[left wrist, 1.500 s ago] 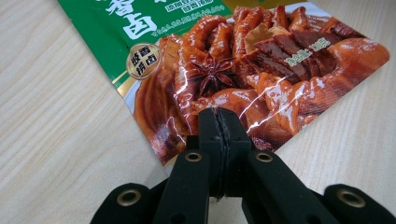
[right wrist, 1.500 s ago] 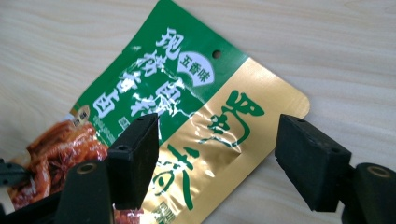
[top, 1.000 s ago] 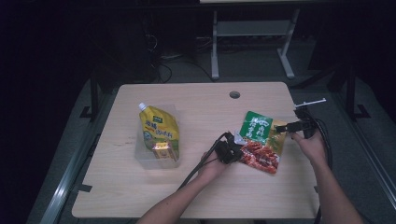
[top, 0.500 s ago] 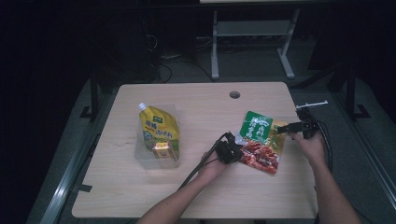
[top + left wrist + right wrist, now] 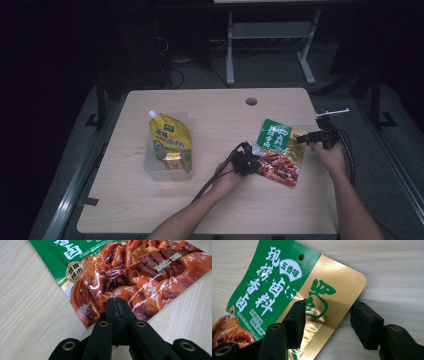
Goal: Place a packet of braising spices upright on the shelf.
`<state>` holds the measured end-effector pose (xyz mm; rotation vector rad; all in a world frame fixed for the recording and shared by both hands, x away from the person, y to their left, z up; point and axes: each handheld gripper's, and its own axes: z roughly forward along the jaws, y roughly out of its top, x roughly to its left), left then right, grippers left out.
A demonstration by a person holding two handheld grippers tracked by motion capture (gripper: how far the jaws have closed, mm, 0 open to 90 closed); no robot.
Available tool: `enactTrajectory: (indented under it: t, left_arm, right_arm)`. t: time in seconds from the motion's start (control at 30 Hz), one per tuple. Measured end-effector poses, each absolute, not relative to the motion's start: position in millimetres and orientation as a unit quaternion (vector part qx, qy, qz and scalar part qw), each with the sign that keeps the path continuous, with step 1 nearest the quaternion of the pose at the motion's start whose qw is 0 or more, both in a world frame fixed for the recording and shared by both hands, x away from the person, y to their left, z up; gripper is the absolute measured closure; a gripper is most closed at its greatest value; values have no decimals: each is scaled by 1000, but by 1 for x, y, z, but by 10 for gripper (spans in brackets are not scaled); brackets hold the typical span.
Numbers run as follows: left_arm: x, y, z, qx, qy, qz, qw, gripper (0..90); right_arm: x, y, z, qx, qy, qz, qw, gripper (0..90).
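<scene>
My snack pouch [image 5: 278,151], glossy green-gold top and red braised-meat print, lies flat at 3 o'clock on the surface [image 5: 210,210]. Left hand-held gripper [image 5: 117,305] clamps its edge; right hand-held gripper [image 5: 328,322], just closing, straddles the gold corner.

The left tongs [image 5: 117,315] cover the near edge of the food pouch [image 5: 130,277], so a grip cannot be told for certain. That pouch runs off the frame in both gripper views. Print on the yellow spout pouch [image 5: 170,140] is too small to read

Pale wooden table [image 5: 210,205] on grey floor [image 5: 270,70], white metal frame [image 5: 270,35] behind, dim room.
</scene>
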<state>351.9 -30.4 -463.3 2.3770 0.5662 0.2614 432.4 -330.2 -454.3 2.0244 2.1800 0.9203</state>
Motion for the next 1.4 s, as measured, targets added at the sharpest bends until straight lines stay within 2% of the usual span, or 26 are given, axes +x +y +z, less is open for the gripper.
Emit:
enactTrajectory:
  t: [0.27,0.8,1.13,1.23,1.4]
  left_arm:
    - [352,-30,-463,911,216,99,336,893]
    - [352,-31,-463,914,213,100,332,893]
    - [352,-32,-463,915,209,103,331,894]
    - [352,-32,-463,915,209,102,331,893]
    - [352,-32,-463,914,209,101,333,890]
  right_arm:
    - [431,-330,-454,654,695,299,6,486]
    - [431,-327,-456,618,708,337,-57,601]
    - [433,-322,-460,618,711,328,-66,649]
    - [433,-319,-460,616,717,320,-61,711]
    - [433,-317,-460,612,723,315,-55,753]
